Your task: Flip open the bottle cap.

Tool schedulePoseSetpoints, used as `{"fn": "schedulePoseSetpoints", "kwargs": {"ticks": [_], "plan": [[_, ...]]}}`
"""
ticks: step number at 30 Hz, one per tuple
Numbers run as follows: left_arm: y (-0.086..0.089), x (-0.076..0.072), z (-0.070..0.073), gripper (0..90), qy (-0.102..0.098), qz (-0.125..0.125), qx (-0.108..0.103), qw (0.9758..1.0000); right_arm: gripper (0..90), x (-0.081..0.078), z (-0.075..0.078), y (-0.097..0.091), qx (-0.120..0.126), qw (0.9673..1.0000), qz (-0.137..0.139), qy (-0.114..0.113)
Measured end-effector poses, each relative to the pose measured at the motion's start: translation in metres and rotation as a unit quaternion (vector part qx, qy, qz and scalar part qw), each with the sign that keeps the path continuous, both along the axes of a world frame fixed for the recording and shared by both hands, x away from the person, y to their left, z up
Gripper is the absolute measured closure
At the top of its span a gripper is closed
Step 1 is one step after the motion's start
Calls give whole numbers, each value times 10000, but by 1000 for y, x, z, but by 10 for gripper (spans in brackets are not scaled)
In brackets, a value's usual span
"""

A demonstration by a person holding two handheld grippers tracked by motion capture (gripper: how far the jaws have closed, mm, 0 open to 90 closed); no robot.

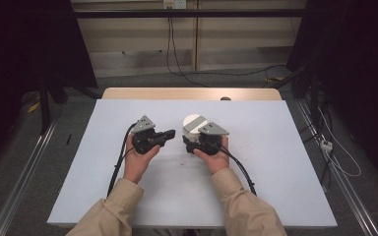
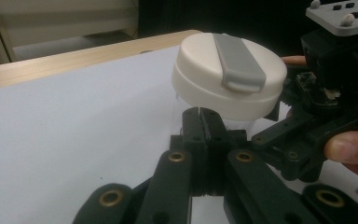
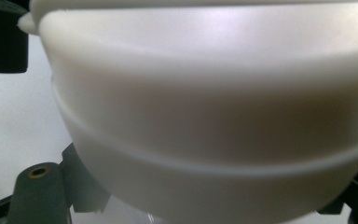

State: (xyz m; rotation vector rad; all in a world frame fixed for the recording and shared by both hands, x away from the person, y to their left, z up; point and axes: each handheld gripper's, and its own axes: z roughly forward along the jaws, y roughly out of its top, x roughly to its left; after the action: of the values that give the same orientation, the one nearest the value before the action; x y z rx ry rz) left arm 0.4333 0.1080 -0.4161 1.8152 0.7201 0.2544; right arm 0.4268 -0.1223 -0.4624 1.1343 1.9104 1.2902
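A white container (image 1: 193,124) with a broad white lid and a grey flip tab (image 2: 239,62) is held just above the white table (image 1: 275,162), near its middle. The right gripper (image 1: 193,142) is closed on it below the lid. In the right gripper view the lid wall (image 3: 205,116) is seen close up, with a clear, glassy body just visible beneath it. The left gripper (image 2: 200,116) is fully closed with nothing between its jaws; its tips sit just in front of the container, under the lid's overhang.

Handling, as judged: the container is probably light and rigid; the lid plastic looks smooth and likely slippery. The clear body may be thin-walled, so a moderate squeeze is advised. The best purchase is expected below the lid rim, or on the grey tab if the lid is to be opened.

The tab and lid top are given by the left gripper view. The layout of both hands is given by the high view.
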Motion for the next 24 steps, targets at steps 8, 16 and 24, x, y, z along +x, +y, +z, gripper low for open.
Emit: {"fn": "schedulePoseSetpoints", "kwargs": {"ticks": [8, 16, 24], "plan": [[-7, 4, 1, 900, -32, -101, 93, 9999, 188, 0, 0, 0, -4, 10000, 0, 3], [-14, 5, 7, 900, -118, -134, 129, 9998, 188, 0, 0, 0, -13, 10000, 3, 4], [-21, 6, 8, 900, 145, -318, 209, 9992, 188, 0, 0, 0, -19, 10000, 3, 2]]}}
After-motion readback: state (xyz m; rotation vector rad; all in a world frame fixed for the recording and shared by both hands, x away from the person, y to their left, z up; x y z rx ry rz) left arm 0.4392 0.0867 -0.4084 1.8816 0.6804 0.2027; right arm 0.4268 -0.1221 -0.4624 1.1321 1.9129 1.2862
